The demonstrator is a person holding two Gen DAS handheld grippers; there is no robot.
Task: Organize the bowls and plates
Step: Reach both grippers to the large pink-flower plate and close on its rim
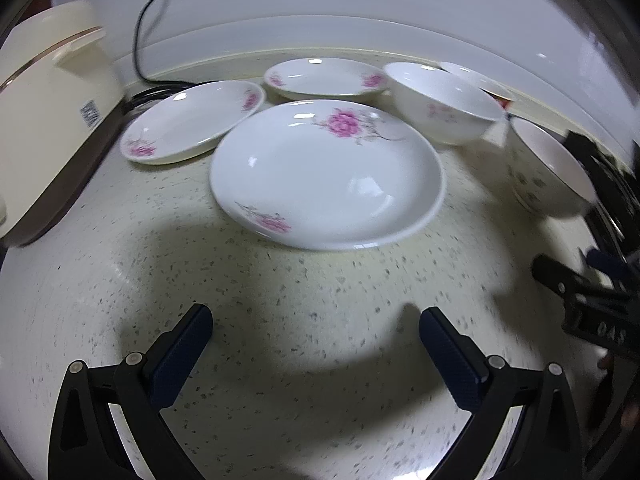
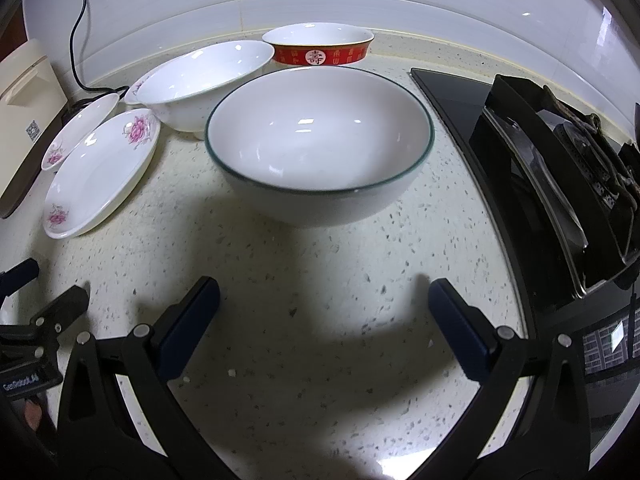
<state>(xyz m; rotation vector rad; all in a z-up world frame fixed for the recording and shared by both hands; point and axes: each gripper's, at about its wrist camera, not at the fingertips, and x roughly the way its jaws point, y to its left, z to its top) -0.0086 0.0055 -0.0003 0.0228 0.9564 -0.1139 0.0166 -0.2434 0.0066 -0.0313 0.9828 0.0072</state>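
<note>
The nearest white ceramic plate with pink flowers (image 1: pixel 326 176) sits at 12 o'clock ahead of the left hand-held gripper (image 1: pixel 316 344), two like plates (image 1: pixel 192 122) behind it at 10 and 12. The green-rimmed white bowl (image 2: pixel 320 140) faces the right hand-held gripper (image 2: pixel 324 308) at 12. Both hover low over the speckled worktop (image 1: pixel 280 300), jaws spread wide, holding nothing. Best to pinch each rim squarely, probably stacking like onto like.

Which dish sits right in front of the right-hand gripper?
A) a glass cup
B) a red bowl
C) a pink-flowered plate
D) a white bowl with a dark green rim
D: the green-rimmed white bowl stands straight ahead of the open right gripper, which holds nothing.
</note>
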